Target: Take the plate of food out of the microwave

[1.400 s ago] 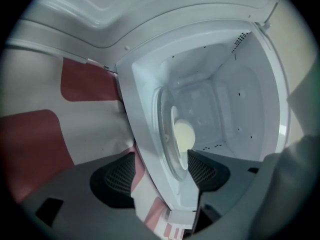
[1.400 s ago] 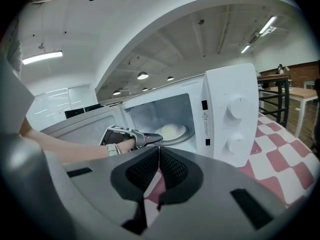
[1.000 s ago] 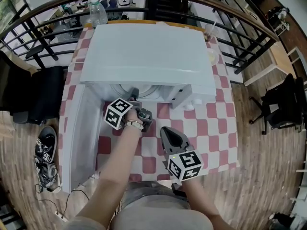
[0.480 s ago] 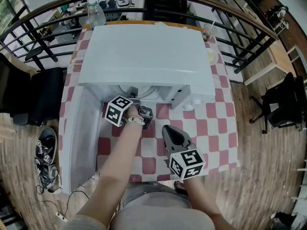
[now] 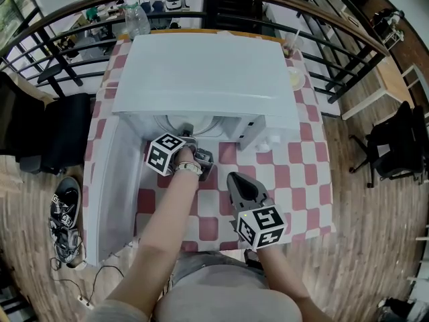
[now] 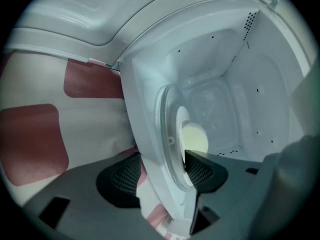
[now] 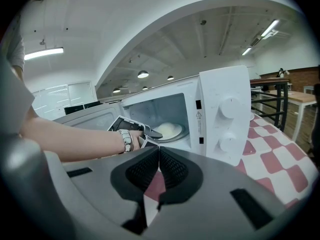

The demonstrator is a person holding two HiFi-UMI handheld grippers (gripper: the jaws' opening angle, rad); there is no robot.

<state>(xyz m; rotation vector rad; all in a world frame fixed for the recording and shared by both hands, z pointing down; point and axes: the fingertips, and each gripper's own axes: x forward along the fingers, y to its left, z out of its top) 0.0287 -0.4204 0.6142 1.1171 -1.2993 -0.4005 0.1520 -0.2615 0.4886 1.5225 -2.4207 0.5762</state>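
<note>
Closest to the person, the right hand-held gripper (image 5: pixel 234 180) hangs low over the checked counter (image 5: pixel 295 173), its jaws pressed together on nothing. It looks to be waiting its turn.

Further in, the left hand-held gripper (image 6: pixel 162 159) is at the mouth of the microwave (image 5: pixel 201 66), whose door (image 5: pixel 114 186) stands swung wide to the left. Its jaws are well apart and have just been closing. The near edge of the plate of food (image 7: pixel 169 130) lines up in the gap between them, but I can't see either pad pressing on it.

The plate sits on the glass turntable (image 6: pixel 167 114) inside the cavity, with a pale mound on it.

So opening the door and reaching in are done. The grip is only starting. Clamping the rim, drawing the plate out level and setting it on the counter are all left.
</note>
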